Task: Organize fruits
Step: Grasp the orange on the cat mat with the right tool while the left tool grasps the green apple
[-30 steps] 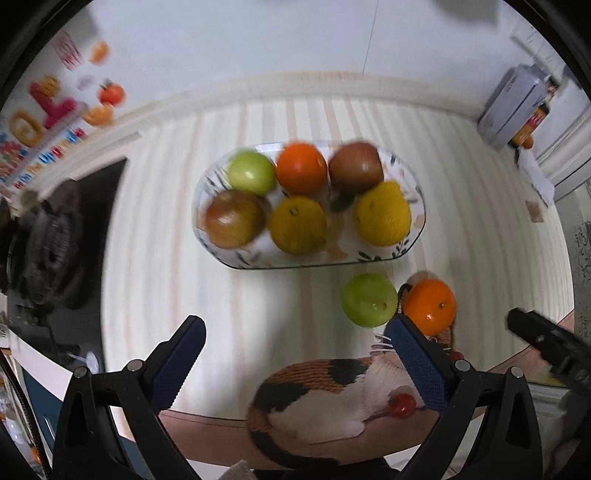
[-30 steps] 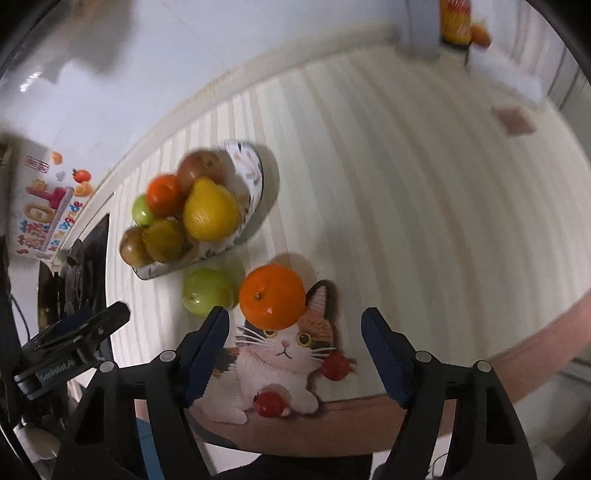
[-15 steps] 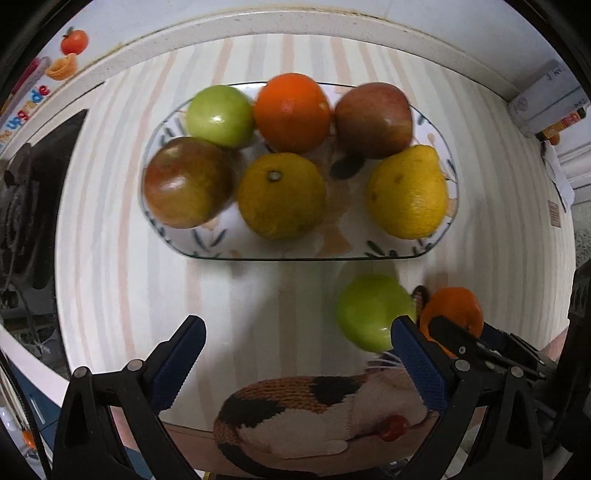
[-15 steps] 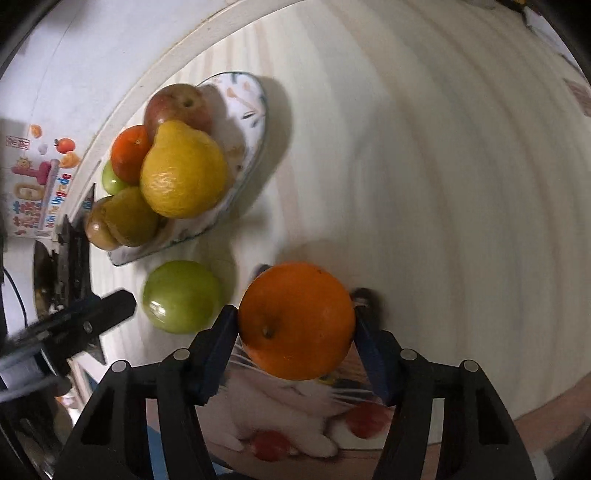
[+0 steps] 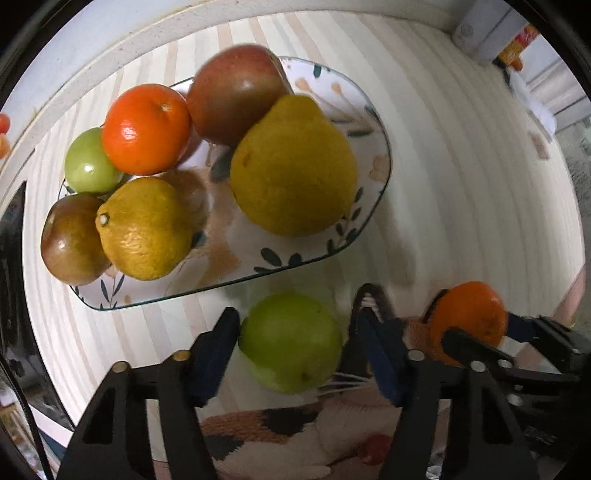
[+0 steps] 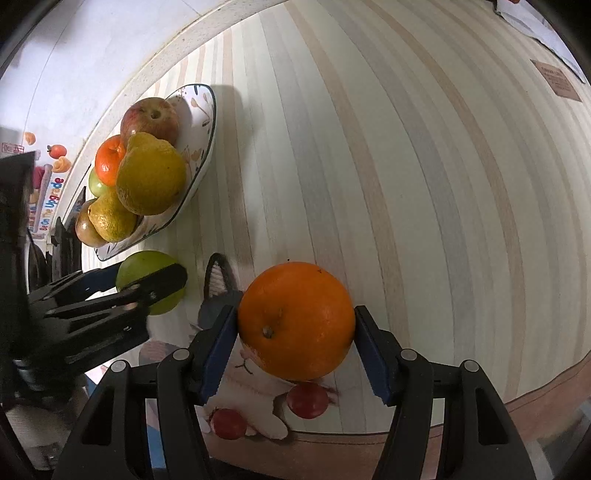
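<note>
A green apple (image 5: 291,341) rests on the striped table just in front of the patterned plate (image 5: 369,221). My left gripper (image 5: 295,325) points straight down over it, its jaws closing, and both pads meet the apple's sides. To the right an orange (image 6: 295,321) sits on the cat-shaped mat (image 6: 258,391), with my right gripper (image 6: 295,314) shut on it, one pad on each flank. The plate holds several fruits: a yellow pear-shaped one (image 5: 295,166), an orange (image 5: 146,129), a red apple (image 5: 236,92), a green apple (image 5: 90,162) and others.
A dark stove (image 5: 11,258) borders the table on the left. A carton (image 5: 484,33) stands at the back right by the wall. The table's brown front edge (image 6: 535,402) runs just behind the cat mat. Bare striped tabletop (image 6: 406,166) lies right of the plate.
My left gripper sank and slid right over the green apple, and its wide jaws came together on it. My right gripper dropped around the orange and shut on it.
</note>
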Motion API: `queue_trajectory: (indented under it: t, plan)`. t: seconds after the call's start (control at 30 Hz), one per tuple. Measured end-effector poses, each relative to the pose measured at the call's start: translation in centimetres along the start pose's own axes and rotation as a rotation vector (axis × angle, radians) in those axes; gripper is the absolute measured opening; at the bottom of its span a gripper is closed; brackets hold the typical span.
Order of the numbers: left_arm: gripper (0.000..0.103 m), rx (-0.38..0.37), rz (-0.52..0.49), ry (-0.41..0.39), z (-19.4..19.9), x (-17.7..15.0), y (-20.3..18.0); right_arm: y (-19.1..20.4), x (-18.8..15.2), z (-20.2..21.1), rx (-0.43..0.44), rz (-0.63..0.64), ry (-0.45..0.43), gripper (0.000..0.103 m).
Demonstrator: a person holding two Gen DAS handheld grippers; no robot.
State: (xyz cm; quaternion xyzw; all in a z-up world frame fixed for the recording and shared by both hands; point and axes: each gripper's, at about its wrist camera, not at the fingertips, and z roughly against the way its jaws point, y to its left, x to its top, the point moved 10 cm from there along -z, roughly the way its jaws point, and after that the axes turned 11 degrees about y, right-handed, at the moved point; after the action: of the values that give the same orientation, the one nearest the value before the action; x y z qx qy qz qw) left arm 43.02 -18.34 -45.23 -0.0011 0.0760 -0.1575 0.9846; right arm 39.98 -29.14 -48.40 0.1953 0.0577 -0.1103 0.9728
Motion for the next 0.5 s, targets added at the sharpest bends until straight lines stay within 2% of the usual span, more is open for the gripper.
queue_trajectory:
  t: [0.07,0.17,0.3,0.5]
  plan:
    - [0.053,0.022,-0.004,-0.015,-0.2,0.1,0.1,0.1,0.0,-0.1,0.011,-0.005,0.006,0.066]
    - [0.053,0.003,-0.001,-0.009,-0.3,-0.6,0.3,-0.7,-0.2,0.3,0.019,-0.015,0.013,0.068]
    - [0.053,0.015,0.018,-0.005,-0.3,-2.1,2.2,-1.2,-0.3,1.3,0.018,-0.012,0.002,0.074]
    - [0.053,-0.020,0.076,0.008,-0.5,-4.8,4.5,-0.5,-0.4,1.3,-0.038,0.030,-0.002,0.074]
